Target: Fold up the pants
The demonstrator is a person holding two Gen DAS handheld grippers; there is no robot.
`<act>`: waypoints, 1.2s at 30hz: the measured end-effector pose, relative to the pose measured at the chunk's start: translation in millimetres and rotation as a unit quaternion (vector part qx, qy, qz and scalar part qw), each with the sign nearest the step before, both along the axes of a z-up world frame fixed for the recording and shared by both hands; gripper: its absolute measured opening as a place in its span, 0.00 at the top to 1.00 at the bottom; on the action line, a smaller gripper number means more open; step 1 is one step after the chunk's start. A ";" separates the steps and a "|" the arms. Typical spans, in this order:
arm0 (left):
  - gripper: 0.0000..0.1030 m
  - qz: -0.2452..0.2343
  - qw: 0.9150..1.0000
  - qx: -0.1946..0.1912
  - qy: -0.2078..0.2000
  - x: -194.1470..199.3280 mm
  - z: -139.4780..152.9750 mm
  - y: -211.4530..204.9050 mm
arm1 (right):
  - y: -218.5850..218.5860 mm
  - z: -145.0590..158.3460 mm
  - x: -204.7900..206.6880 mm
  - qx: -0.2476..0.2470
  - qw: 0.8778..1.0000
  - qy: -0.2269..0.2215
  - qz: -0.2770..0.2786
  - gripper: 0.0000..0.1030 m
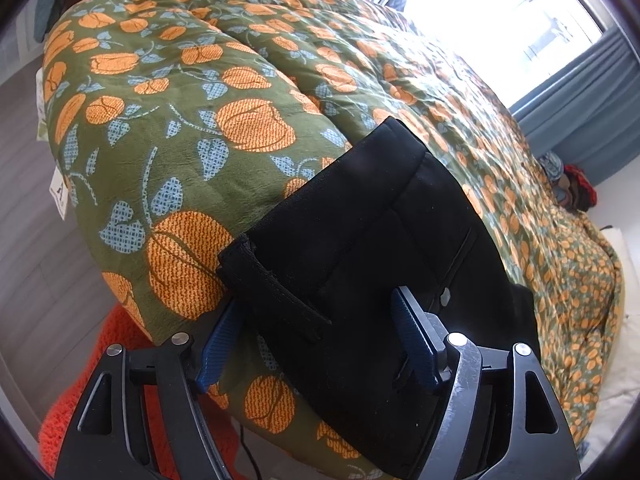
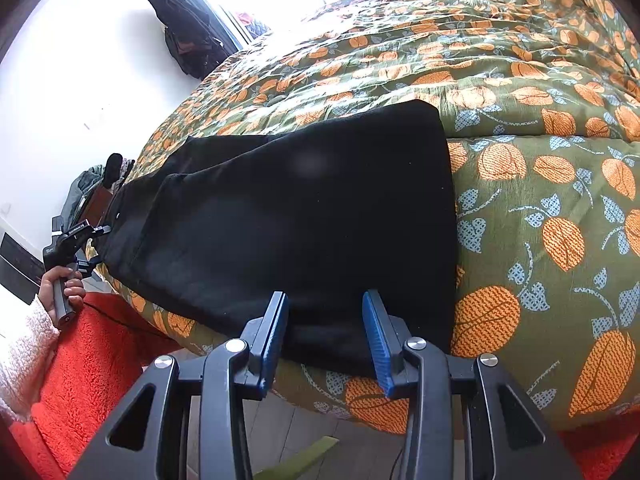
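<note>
Black pants (image 2: 304, 208) lie folded flat on a green bedspread with orange flowers (image 2: 540, 168), close to the bed's near edge. In the right wrist view my right gripper (image 2: 325, 294) hovers at their near edge, its blue pads (image 2: 274, 332) apart and the cloth flat between them, not pinched. In the left wrist view the waistband end of the pants (image 1: 360, 248) lies between the wide-apart jaws of my left gripper (image 1: 318, 300). One pad (image 1: 218, 344) sits beside the band's corner, the other over the cloth. A hand (image 2: 60, 284) holds the left gripper at the pants' far left end.
Orange fleece (image 2: 100, 360) hangs below the bed edge near the person's white sleeve. A bright window (image 1: 500, 20) with a blue curtain (image 1: 580, 100) is beyond the bed. Dark clothes (image 2: 188, 36) hang by the wall. Wood floor (image 1: 24, 160) shows beside the bed.
</note>
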State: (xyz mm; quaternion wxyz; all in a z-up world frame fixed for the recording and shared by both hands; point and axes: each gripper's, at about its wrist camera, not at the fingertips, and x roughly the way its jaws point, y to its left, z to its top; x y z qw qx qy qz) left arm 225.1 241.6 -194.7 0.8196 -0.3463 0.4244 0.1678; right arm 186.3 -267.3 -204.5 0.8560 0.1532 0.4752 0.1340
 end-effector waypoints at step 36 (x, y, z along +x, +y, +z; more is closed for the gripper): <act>0.22 0.008 0.999 0.034 -0.006 0.9 -0.6 -12.9 | -58.7 -11.1 2.3 -0.232 0.957 0.045 -0.169 0.20</act>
